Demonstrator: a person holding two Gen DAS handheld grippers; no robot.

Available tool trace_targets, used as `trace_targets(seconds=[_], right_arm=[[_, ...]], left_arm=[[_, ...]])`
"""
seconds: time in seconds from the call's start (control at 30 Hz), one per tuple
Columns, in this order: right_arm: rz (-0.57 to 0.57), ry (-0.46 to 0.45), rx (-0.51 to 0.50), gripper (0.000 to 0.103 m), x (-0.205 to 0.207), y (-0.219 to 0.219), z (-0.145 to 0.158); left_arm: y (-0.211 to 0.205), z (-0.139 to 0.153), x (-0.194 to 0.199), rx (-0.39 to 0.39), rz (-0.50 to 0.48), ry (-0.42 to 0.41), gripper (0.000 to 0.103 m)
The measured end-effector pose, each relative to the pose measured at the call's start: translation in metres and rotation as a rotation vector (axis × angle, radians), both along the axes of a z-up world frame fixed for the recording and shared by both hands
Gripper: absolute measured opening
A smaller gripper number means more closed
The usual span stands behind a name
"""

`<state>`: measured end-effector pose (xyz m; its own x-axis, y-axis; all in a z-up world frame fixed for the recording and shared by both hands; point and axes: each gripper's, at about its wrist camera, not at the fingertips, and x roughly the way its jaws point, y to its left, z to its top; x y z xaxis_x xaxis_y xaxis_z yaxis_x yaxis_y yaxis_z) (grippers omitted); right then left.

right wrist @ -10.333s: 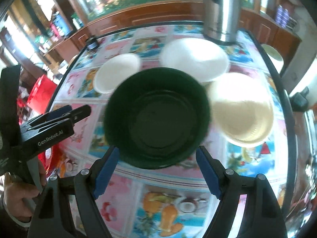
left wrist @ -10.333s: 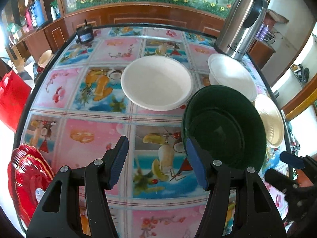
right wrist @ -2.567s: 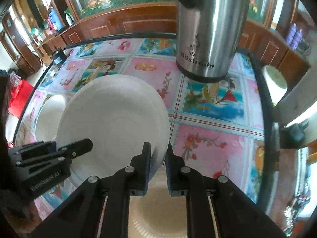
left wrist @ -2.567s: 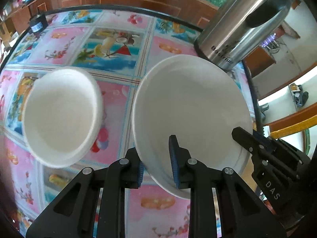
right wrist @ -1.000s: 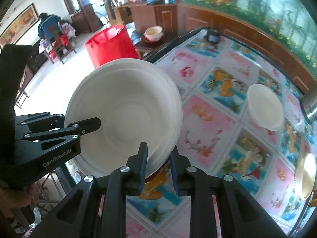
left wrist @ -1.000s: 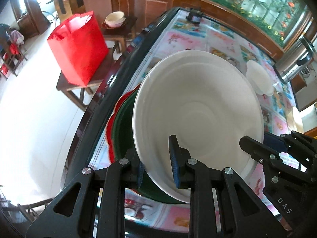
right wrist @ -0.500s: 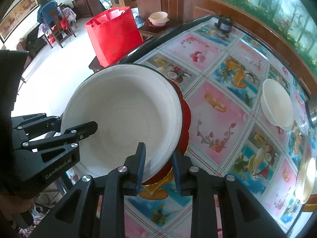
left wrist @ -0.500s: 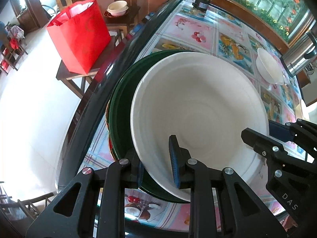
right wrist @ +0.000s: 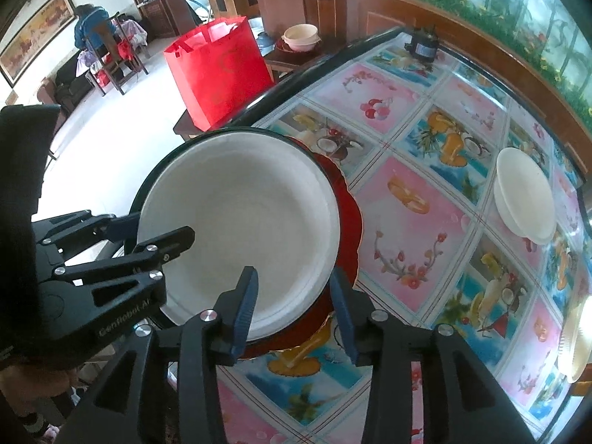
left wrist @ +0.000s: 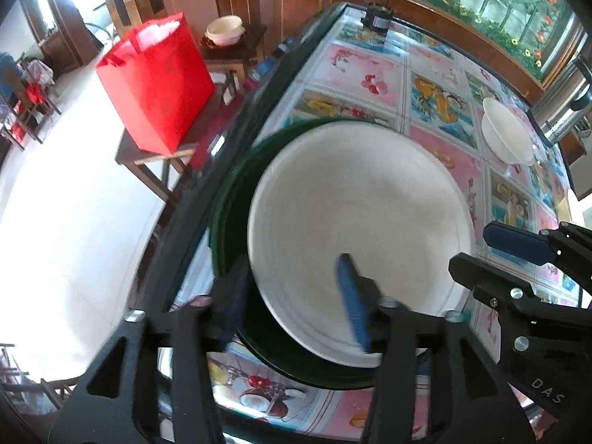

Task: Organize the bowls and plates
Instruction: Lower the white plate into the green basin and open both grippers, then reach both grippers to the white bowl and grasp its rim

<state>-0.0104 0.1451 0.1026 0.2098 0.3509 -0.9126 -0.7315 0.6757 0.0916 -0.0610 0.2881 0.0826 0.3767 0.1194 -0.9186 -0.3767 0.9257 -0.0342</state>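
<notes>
A large white plate (left wrist: 362,214) (right wrist: 236,214) lies in the dark green bowl (left wrist: 229,199), which sits on red plates (right wrist: 351,229) at the table's corner. My left gripper (left wrist: 292,296) is open, its jaws astride the white plate's near rim. My right gripper (right wrist: 296,307) is open too, its jaws astride the opposite rim; it also shows in the left wrist view (left wrist: 484,251). A smaller white bowl (left wrist: 507,137) (right wrist: 523,199) sits farther along the table. A cream plate (right wrist: 577,340) lies at the right edge.
The fruit-print table (right wrist: 407,199) has a black rim (left wrist: 192,207) just beside the stack. A red bag (left wrist: 155,85) stands on a low wooden stand off the table. A steel thermos (left wrist: 566,111) stands at the far end. A small black object (right wrist: 421,46) sits at the far corner.
Both grippers have opened and let go of the white plate, which now rests in the green bowl on the stack. Both grippers have drawn back slightly.
</notes>
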Motion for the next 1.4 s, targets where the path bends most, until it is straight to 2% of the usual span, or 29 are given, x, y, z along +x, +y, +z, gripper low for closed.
trace_targets(seconds=[0.1,0.17,0.27,0.47,0.63,1.1,1.4], right_arm=[[-0.004,0.011,0.01,0.045,0.001,-0.005,0.001],[-0.018,0.025,0.023,0.047,0.005,-0.011,0.0],[-0.044,0.042,0.039,0.048,0.011,-0.021,0.0],[-0.088,0.034,0.038,0.049,0.018,-0.043,0.003],[-0.16,0.032,0.036,0.053,0.031,-0.077,0.004],[-0.414,0.028,0.02,0.057,0.098,-0.193,-0.009],[-0.469,0.023,0.045,0.06,0.171,-0.225,-0.013]], left_arm=[[0.0,0.014,-0.003,0.043,0.004,-0.032,0.058],[0.001,0.02,-0.004,0.062,0.002,-0.045,0.064],[0.002,0.03,-0.004,0.078,0.008,-0.07,0.065],[-0.012,0.038,0.007,0.057,-0.014,-0.088,0.065],[-0.037,0.041,0.028,0.025,-0.061,-0.098,0.065],[-0.128,0.029,0.121,-0.056,-0.201,-0.081,0.065],[-0.165,0.014,0.205,-0.071,-0.218,-0.046,0.065]])
